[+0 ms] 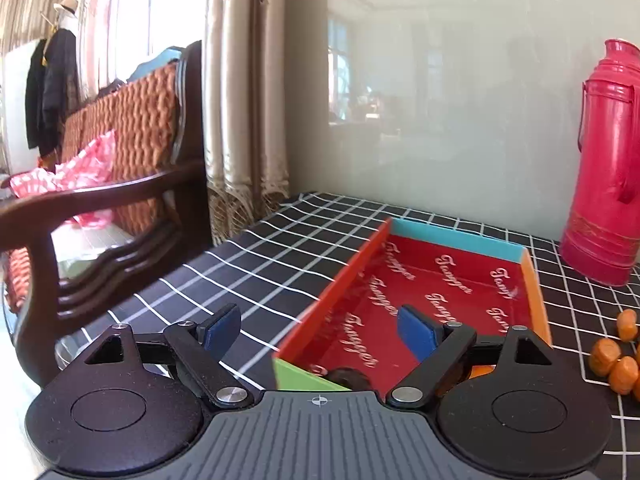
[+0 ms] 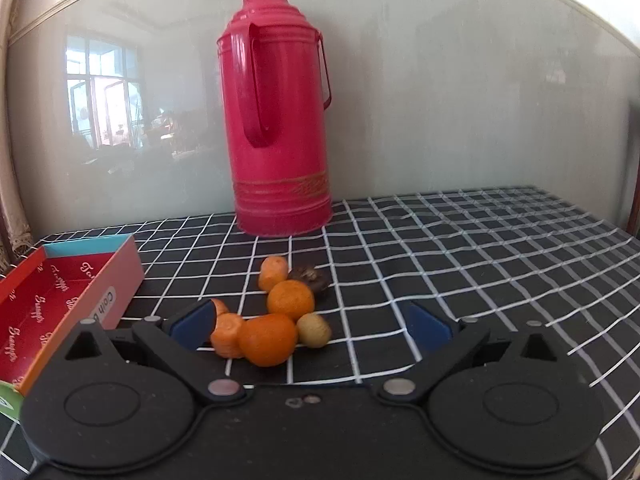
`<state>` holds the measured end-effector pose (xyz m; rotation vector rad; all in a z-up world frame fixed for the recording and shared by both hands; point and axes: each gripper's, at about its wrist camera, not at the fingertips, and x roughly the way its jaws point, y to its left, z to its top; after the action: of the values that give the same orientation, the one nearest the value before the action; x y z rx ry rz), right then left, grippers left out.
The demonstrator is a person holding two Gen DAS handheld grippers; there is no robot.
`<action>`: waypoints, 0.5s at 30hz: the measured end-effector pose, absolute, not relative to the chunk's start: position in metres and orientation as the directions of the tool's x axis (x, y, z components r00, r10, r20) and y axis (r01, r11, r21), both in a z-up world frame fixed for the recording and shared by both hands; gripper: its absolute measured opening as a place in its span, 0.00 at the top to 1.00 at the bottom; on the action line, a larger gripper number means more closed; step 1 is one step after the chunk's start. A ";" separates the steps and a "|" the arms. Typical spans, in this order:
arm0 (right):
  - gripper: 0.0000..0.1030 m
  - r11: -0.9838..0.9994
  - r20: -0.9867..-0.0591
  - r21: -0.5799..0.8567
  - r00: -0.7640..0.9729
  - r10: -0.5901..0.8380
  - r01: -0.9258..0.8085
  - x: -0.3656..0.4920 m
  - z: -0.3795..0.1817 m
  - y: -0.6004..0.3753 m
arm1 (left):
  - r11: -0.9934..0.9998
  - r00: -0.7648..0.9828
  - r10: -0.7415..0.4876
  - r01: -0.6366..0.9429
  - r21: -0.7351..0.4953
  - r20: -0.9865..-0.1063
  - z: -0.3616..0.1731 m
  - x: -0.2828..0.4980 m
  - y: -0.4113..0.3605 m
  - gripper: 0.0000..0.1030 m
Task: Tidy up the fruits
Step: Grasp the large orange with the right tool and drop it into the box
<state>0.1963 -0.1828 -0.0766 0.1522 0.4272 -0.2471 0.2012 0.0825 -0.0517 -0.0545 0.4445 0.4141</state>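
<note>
Both grippers — left (image 1: pixel 320 330), right (image 2: pixel 310 322) — hold jaws apart, the right's before the fruit pile (image 2: pixel 276 312).

Right of the fruit pile (image 2: pixel 276 312) the checked worktop (image 2: pixel 480 260) lies bare, wide passage there. Red thermos (image 2: pixel 276 120) blocks the back, the open cardboard box (image 2: pixel 60 300) walls the left.

left gripper (image 1: pixel 320 330): jaws spread wide, nothing between the blue pads (image 1: pixel 416 330), pointing level and forward
right gripper (image 2: pixel 314 322): jaws wide open too, nothing pinched, blue pads (image 2: pixel 430 326) well apart
pose: both held low, fingers aimed straight ahead, linkage arms splayed out
</note>
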 end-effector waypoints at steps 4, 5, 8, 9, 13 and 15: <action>0.36 0.946 -0.482 0.190 0.864 -0.143 0.263 0.206 -0.087 -0.187 | 0.910 0.817 0.388 -0.414 0.035 -0.427 -0.050 0.198 0.094 0.16; 0.36 0.940 -0.496 0.214 0.859 -0.129 0.265 0.209 -0.089 -0.189 | 0.907 0.815 0.392 -0.420 0.031 -0.427 -0.050 0.197 0.098 0.15; 0.41 0.918 -0.523 0.283 0.847 -0.095 0.277 0.215 -0.098 -0.194 | 0.901 0.809 0.402 -0.433 0.027 -0.429 -0.050 0.196 0.105 0.15; 0.42 0.912 -0.525 0.301 0.847 -0.085 0.278 0.216 -0.100 -0.195 | 0.900 0.808 0.405 -0.436 0.028 -0.429 -0.051 0.195 0.108 0.15; 0.49 0.895 -0.534 0.338 0.842 -0.072 0.291 0.222 -0.105 -0.199 | 0.893 0.801 0.418 -0.449 0.031 -0.427 -0.051 0.194 0.116 0.14; 0.52 0.888 -0.540 0.356 0.840 -0.059 0.292 0.225 -0.108 -0.199 | 0.889 0.797 0.425 -0.457 0.030 -0.429 -0.051 0.193 0.121 0.14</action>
<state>0.2247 -0.1994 -0.1080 0.4442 0.5464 -0.1920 0.1931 0.1208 -0.0512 -0.0768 0.4422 0.4739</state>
